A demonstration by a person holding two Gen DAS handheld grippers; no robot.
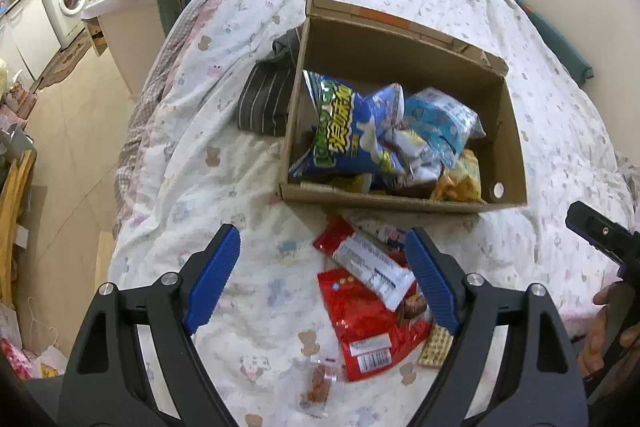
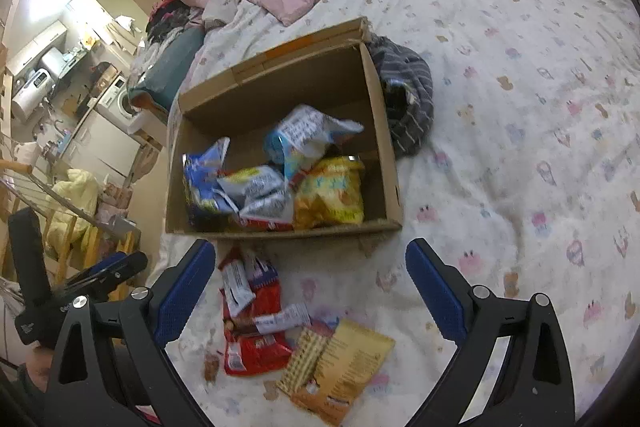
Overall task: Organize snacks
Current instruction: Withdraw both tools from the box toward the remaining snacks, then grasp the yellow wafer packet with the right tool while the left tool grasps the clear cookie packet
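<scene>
Red packet (image 1: 360,323) lies lengthwise toward the cardboard box (image 1: 400,201); both grippers' jaws, left gripper (image 1: 324,283) and right gripper (image 2: 310,291), gape wide, empty.

Matt corrugated cardboard box (image 1: 400,199), glossy plastic snack bags (image 1: 344,123), soft printed cloth quilt (image 1: 240,187).

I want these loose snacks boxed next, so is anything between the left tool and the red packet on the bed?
Nothing visible: the left tool is open above the red packet, though a white wrapper lies across it.
</scene>
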